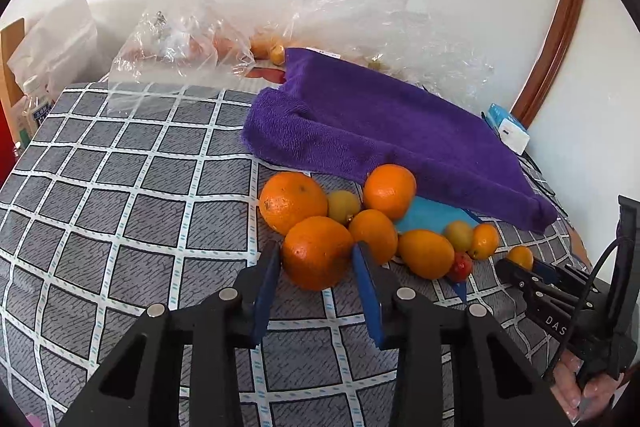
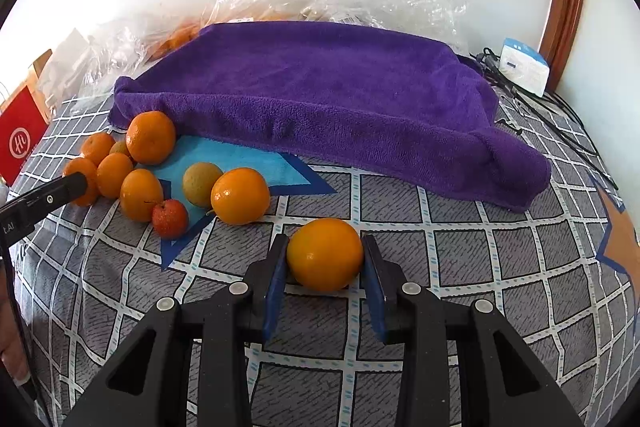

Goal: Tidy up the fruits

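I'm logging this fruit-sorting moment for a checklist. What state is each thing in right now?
left gripper: fingers either side of an orange, contact unclear
nearest orange: on the cloth, touching the pile
right gripper: fingers flank a lone orange, small gaps visible
lone orange: resting on the cloth, apart from the pile
purple towel: draped over something hidden
plastic bags: crumpled, holding fruit
small red fruit: at the pile's edge

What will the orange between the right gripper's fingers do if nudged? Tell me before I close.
The orange is round and sits alone on the checked cloth, so a nudge would probably roll it. Its skin looks smooth and glossy, so it may slip in the right gripper if held off-centre. It looks firm enough not to crush easily.
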A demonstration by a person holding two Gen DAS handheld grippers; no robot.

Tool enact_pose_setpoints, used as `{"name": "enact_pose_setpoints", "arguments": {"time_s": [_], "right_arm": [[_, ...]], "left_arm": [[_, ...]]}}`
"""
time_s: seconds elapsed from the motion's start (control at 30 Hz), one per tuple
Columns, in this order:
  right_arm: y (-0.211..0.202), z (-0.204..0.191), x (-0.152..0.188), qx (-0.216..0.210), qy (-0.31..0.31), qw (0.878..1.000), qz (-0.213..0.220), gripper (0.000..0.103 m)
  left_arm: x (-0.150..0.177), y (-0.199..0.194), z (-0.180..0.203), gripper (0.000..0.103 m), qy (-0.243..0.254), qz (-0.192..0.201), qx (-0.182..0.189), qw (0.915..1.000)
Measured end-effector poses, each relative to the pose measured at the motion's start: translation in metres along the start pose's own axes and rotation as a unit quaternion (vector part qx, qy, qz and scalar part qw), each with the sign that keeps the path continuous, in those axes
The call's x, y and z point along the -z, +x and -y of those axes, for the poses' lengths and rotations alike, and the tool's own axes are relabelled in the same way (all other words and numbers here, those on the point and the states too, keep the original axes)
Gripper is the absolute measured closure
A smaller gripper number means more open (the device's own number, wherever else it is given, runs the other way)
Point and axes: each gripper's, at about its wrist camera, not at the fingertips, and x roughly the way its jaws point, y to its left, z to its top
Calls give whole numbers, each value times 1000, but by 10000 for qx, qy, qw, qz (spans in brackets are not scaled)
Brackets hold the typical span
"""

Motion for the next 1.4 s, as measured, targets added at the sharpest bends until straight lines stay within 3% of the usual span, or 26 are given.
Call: {"name": "enact_pose_setpoints", "arguments": {"time_s": [0.27, 0.43, 0.57, 0.7, 0.83, 1.07, 1.13, 1.2, 1.4], "right_arm": [[0, -1, 1, 101, -8, 9999, 6, 68], [0, 2, 1, 28, 44, 10000, 1, 67], [0, 4, 0, -40, 84, 10000, 3, 67], [0, 4, 0, -43, 91, 9999, 4, 67], [1, 4, 0, -61, 109, 9999, 7, 67], [1, 5, 0, -103, 157, 9998, 11, 67], [1, 5, 0, -121, 165, 9998, 13, 67], [1, 7, 0, -172, 192, 9997, 24, 67], [0, 8, 0, -222, 240, 9995, 30, 67]], "left_arm": [[-1, -13, 1, 73, 8, 377, 80, 9993], [-1, -8, -1, 73, -61, 211, 28, 9998], [-1, -2, -5, 52, -177, 35, 36, 9998], [1, 7, -6, 42, -197, -220, 47, 9996], [2, 6, -9, 41, -260, -196, 87, 9994], [2, 6, -14, 43, -459, -81, 141, 9988], [1, 8, -14, 49, -495, -90, 168, 9986], [1, 9, -12, 64, -455, -120, 239, 9986], [0, 0, -13, 67, -459, 137, 253, 9985]]}}
